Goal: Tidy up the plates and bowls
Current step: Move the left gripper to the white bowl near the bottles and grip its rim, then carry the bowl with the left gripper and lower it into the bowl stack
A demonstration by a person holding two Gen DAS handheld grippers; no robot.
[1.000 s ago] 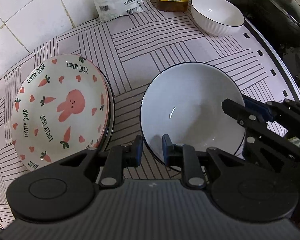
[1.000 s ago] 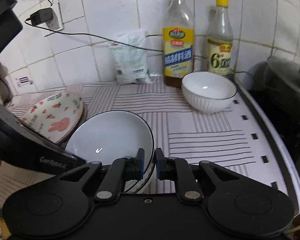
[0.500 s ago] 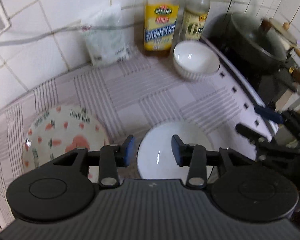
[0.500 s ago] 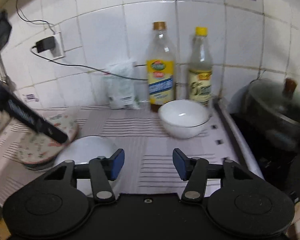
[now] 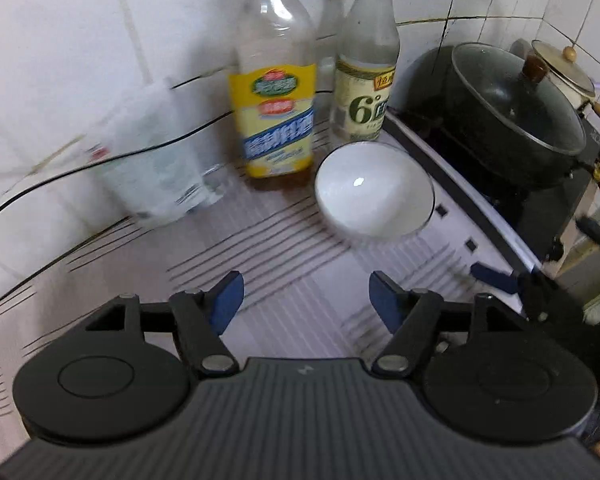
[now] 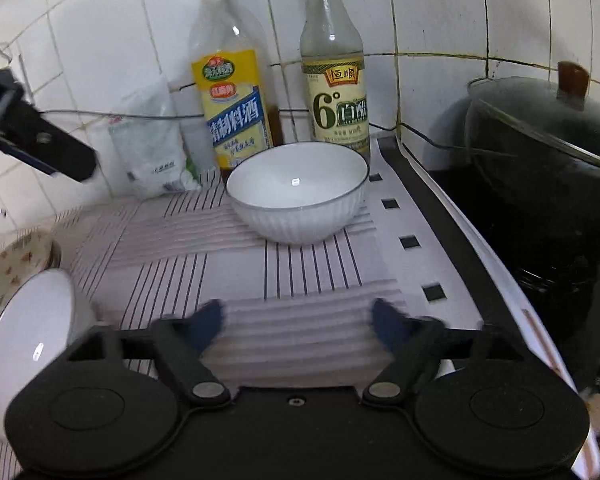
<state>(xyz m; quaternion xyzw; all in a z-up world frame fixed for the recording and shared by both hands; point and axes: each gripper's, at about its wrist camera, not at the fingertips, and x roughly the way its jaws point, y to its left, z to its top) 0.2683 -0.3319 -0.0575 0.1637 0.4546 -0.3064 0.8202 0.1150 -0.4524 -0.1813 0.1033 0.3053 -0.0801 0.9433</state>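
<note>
At the lower left of the right wrist view sits the carrot-print plate (image 6: 8,268), with a large white bowl (image 6: 28,332) just in front of it and overlapping its edge; whether the two touch is hard to tell. Moving right, a striped mat (image 6: 300,272) covers the counter, and at upper centre a ribbed white bowl (image 6: 298,192) stands upright on it, just in front of the cooking-wine bottle (image 6: 232,92) and the vinegar bottle (image 6: 336,76). A lidded black pot (image 6: 548,140) fills the right edge. The left gripper (image 5: 306,300) has its fingers spread wide and empty, aimed toward that ribbed bowl, which lies up and slightly right of its centre line. The right gripper (image 6: 298,322) is likewise spread and empty, its tips blurred, with the bowl straight ahead. The step in hand looks like fetching this bowl to join the others. Doing it well probably means pinching the near rim, one finger inside and one outside, keeping clear of the bottles behind, and lifting level before carrying it left.
</note>
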